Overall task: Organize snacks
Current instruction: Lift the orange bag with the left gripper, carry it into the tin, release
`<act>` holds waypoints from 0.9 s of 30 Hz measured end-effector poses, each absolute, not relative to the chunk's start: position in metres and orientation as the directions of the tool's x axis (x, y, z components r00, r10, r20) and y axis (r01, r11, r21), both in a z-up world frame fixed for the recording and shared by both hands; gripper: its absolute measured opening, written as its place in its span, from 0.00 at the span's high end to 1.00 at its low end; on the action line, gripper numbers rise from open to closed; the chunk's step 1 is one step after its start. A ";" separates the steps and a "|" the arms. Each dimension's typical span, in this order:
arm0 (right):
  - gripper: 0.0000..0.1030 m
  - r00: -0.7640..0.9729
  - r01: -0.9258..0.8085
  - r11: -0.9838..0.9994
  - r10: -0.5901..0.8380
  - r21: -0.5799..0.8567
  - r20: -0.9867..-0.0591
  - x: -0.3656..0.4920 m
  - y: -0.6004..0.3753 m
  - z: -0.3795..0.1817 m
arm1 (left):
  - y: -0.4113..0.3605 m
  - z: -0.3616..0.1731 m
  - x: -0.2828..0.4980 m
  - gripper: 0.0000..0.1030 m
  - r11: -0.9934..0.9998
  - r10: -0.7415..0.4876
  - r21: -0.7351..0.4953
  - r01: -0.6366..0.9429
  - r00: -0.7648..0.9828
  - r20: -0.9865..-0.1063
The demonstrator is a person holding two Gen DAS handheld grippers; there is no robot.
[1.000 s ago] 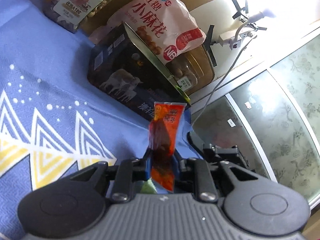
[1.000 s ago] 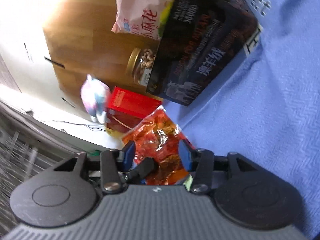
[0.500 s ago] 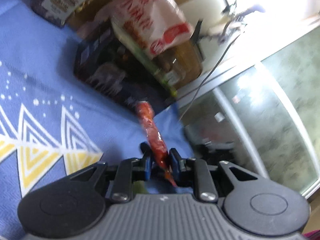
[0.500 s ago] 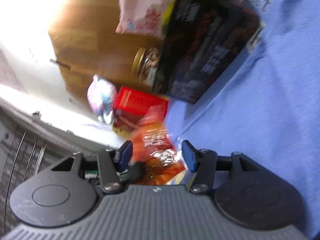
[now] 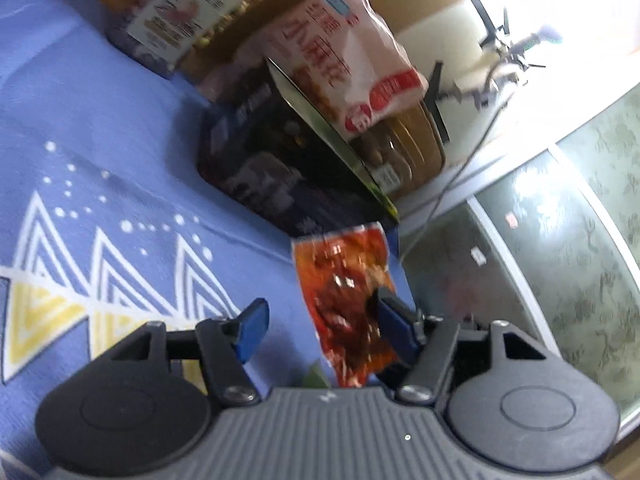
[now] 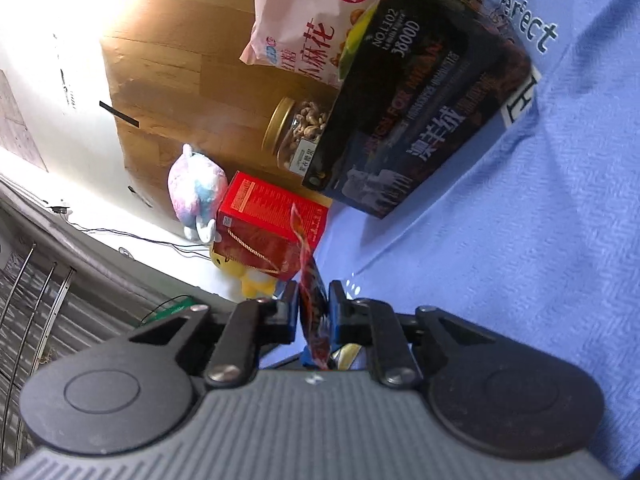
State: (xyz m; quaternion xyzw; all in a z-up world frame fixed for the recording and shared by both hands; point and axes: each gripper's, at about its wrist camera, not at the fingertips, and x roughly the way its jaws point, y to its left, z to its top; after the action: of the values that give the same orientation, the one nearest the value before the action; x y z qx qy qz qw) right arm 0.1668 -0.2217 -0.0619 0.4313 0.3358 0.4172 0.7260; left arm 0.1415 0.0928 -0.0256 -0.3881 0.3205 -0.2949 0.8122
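A small red-orange snack packet point(image 5: 348, 300) hangs between the spread blue pads of my left gripper point(image 5: 320, 326), which is open; a blue pad of the right gripper point(image 5: 394, 322) is seen at the packet's right. In the right wrist view my right gripper point(image 6: 314, 310) is shut on the same packet point(image 6: 312, 300), seen edge-on. Ahead stand a dark box point(image 5: 276, 168) point(image 6: 424, 120), a pink snack bag point(image 5: 352, 60) point(image 6: 308, 20) and a nut jar point(image 5: 188, 20) point(image 6: 296, 136) on the blue cloth point(image 5: 80, 128).
A red box point(image 6: 260, 224) and plush toys point(image 6: 196, 192) sit beyond the cloth's edge, in front of a cardboard box point(image 6: 188, 76). A glass door point(image 5: 560, 260) and a cable point(image 5: 456, 184) are to the right.
My left gripper opened and let go of the packet. My right gripper closed on it. The packet passed from left to right.
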 end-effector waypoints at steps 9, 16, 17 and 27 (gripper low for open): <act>0.83 0.404 -0.334 0.282 0.905 0.899 -0.133 0.167 -0.220 -0.059 | 0.093 -0.015 0.134 0.77 0.521 -0.723 -0.803 0.289 0.649 -0.236; 0.84 0.444 -0.431 0.323 0.889 0.843 -0.114 0.172 -0.220 -0.016 | 0.088 0.023 0.153 0.80 0.541 -0.718 -0.778 0.320 0.657 -0.229; 0.84 0.459 -0.447 0.342 0.881 0.827 -0.117 0.177 -0.220 -0.006 | 0.084 0.036 0.162 0.80 0.562 -0.714 -0.756 0.335 0.658 -0.240; 0.77 0.741 -0.436 0.711 0.631 0.552 -0.228 0.247 -0.236 0.042 | -0.001 0.081 0.275 0.73 0.828 -0.524 -0.473 0.300 0.713 -0.466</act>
State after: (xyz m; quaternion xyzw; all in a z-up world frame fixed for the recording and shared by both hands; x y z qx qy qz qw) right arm 0.2466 -0.2358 0.0417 0.2387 0.2045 0.2959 0.9020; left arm 0.2747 -0.0009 0.0812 -0.1850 0.3031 -0.2271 0.9068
